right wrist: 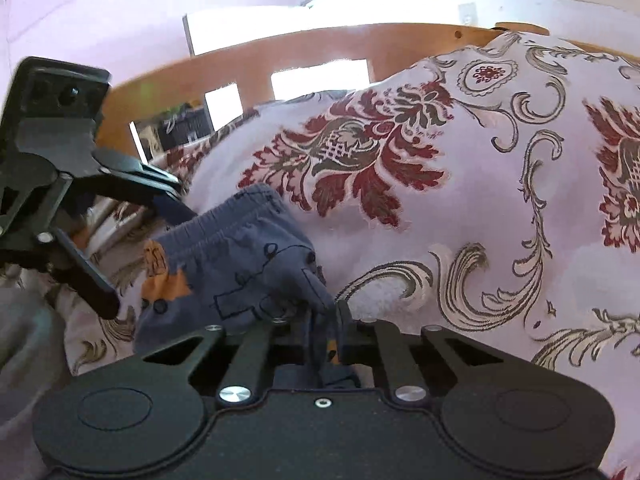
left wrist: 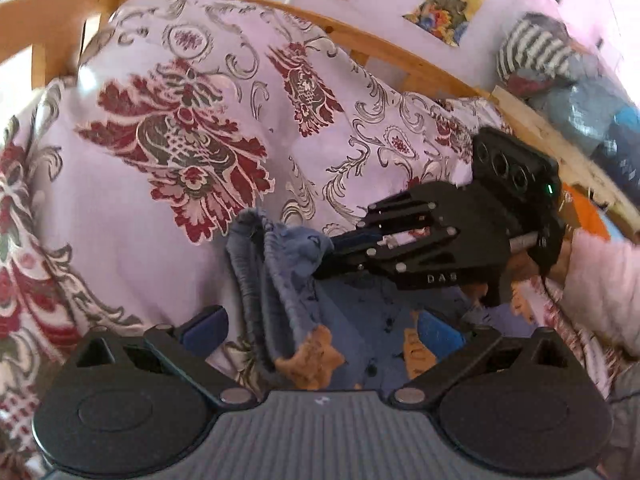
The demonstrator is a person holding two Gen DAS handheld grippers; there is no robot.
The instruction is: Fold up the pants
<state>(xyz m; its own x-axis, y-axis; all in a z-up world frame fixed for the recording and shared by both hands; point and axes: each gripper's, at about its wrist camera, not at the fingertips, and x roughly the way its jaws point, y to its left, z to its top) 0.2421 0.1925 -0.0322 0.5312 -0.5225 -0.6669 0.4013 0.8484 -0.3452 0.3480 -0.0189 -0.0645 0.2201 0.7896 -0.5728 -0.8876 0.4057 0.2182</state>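
Small blue pants with orange prints lie crumpled on the bedspread, the gathered waistband on the far side. My right gripper is shut on a fold of the blue cloth at the pants' near edge. In the left wrist view it comes in from the right and pinches a raised corner. My left gripper is wide open, with the pants lying between its blue pads and neither pad pressing on them. Seen from the right wrist, it straddles the waistband end at the left.
A white bedspread with red and grey floral patterns covers a rumpled bed. A curved wooden bed frame runs behind it. Other clothes, one striped, are piled at the far right. A pink sleeve holds the right gripper.
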